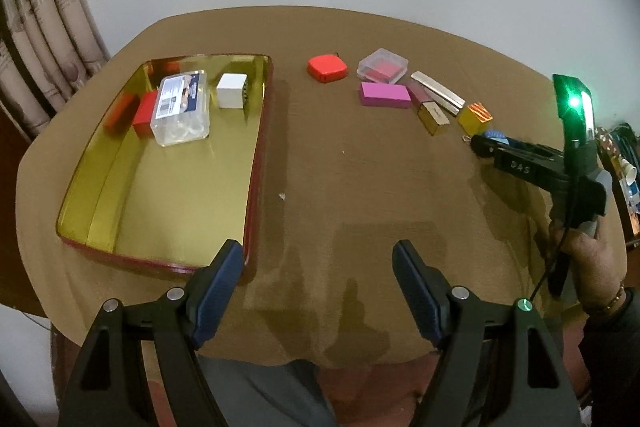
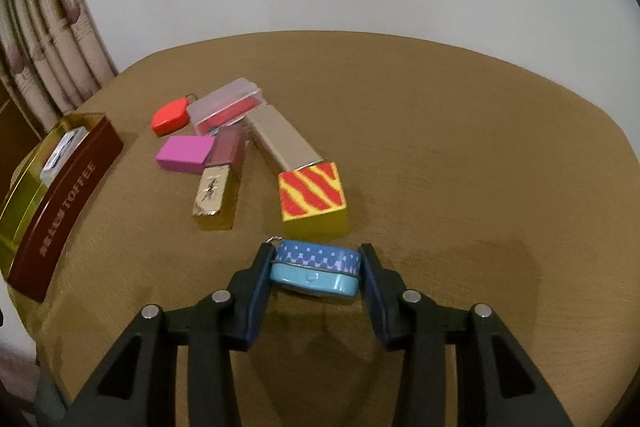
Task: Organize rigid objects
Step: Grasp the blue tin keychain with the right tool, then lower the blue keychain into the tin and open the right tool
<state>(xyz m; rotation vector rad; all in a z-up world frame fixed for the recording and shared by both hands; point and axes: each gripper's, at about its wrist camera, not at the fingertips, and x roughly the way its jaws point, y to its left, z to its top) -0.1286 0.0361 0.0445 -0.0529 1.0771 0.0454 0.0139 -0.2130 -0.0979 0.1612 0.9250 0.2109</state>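
My right gripper (image 2: 316,267) is shut on a small blue tin (image 2: 314,269) with a patterned lid, low over the table; it also shows in the left wrist view (image 1: 486,143). Just beyond the tin lie a yellow block with red stripes (image 2: 312,197), a gold box (image 2: 210,197), a pink box (image 2: 184,154), a beige flat box (image 2: 282,141), a clear case with red inside (image 2: 226,107) and a red keychain case (image 2: 170,117). My left gripper (image 1: 318,263) is open and empty over the table's near edge, right of the gold tray (image 1: 168,179).
The tray holds a clear plastic box (image 1: 182,107), a white cube (image 1: 231,90) and a red block (image 1: 145,113). Its red outer wall reads TOFFEE in the right wrist view (image 2: 64,211). A curtain (image 1: 44,27) hangs at the left. The brown table (image 1: 360,167) stands against a white wall.
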